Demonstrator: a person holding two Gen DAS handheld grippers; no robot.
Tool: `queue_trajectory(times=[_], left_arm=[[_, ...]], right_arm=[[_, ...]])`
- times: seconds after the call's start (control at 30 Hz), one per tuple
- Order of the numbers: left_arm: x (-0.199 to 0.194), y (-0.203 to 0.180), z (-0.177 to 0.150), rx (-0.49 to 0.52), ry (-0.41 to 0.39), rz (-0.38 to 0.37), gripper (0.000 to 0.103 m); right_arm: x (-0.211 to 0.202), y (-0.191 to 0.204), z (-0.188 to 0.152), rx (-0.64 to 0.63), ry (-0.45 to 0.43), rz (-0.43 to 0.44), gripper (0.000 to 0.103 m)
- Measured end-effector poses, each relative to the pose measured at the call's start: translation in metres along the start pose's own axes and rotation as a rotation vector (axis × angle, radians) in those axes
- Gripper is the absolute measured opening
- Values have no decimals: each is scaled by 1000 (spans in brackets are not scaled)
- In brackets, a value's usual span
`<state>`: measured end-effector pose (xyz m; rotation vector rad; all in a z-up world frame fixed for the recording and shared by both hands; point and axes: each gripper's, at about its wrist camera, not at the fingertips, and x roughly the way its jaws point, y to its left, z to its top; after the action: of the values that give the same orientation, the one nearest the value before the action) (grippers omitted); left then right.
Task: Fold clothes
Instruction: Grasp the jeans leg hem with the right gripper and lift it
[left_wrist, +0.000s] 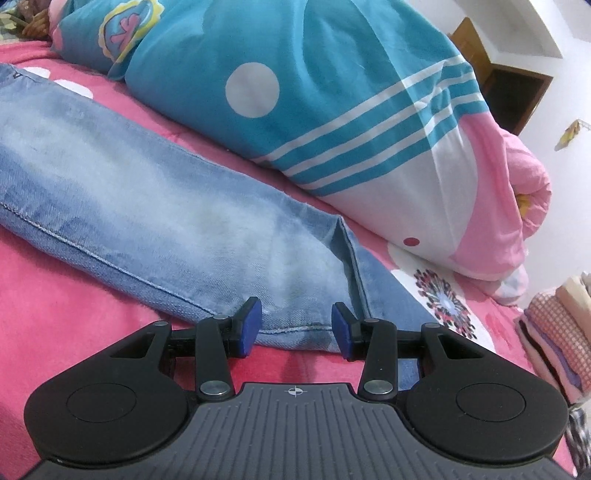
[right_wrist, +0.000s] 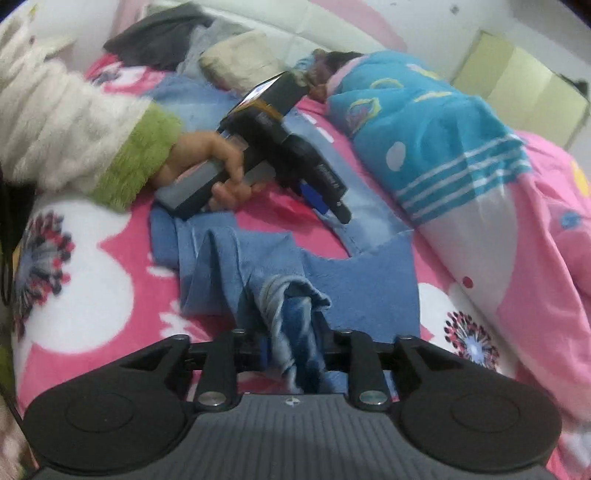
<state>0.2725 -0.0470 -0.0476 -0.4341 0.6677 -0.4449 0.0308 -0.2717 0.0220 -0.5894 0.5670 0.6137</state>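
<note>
Light blue jeans (left_wrist: 147, 206) lie stretched along the pink flowered bedspread (left_wrist: 55, 325). My left gripper (left_wrist: 296, 326) is open, its blue pads (left_wrist: 251, 325) standing either side of the leg's hem without pressing on it. In the right wrist view the jeans (right_wrist: 369, 280) bend across the bed, and a bunched end of denim (right_wrist: 291, 314) rises into my right gripper (right_wrist: 293, 343), which is shut on it. A hand (right_wrist: 214, 162) in a fluffy white and green sleeve holds the left gripper (right_wrist: 328, 205) low over the other leg.
A big rolled quilt (left_wrist: 314, 92), teal with white stripes and pink, lies right beside the jeans along the far side. A stack of folded clothes (left_wrist: 554, 325) stands at the right. Dark clothes (right_wrist: 159, 37) and a beige pillow (right_wrist: 240, 55) sit at the bed's head.
</note>
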Motion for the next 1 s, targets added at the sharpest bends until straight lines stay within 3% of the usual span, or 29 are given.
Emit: queue_trajectory(times=[0.13,0.2,0.4,0.43,0.47,0.5,0.57,0.6,0.7,0.83,1.0], left_arm=[[-1,2,1,-17,-3,-12,41],[-1,3,0,-25,-6,-17,41],[-2,6,0,-40,-9,-29,41],[-2,6,0,-42,-9,-30,41],[-2,6,0,-44,-10,-31,41],[-2,7,0,-44,-10,-32,41],[-2,7,0,-45,-10,-33,41],[-3,7,0,-46,-11,-33,41],[-3,9,-1,-60,-15,-45,41],[-5,14,-1,-92,-21,-67,41],[-5,13,-2,-88,-23,-66,41]], right_arm=[[1,-27,2,124,-27,-5,46],[0,-38,2,196,-21,9,64],[23,-63,-2,447,51,84,67],[27,-64,-4,468,61,87,65],[28,-64,-6,482,62,88,57],[28,-65,-7,493,57,88,41],[26,-66,-9,514,47,87,18],[22,-73,-9,526,29,62,12],[3,-110,-8,584,-42,-60,8],[-14,-195,-19,743,-104,-225,7],[0,-297,-72,975,-101,-407,6]])
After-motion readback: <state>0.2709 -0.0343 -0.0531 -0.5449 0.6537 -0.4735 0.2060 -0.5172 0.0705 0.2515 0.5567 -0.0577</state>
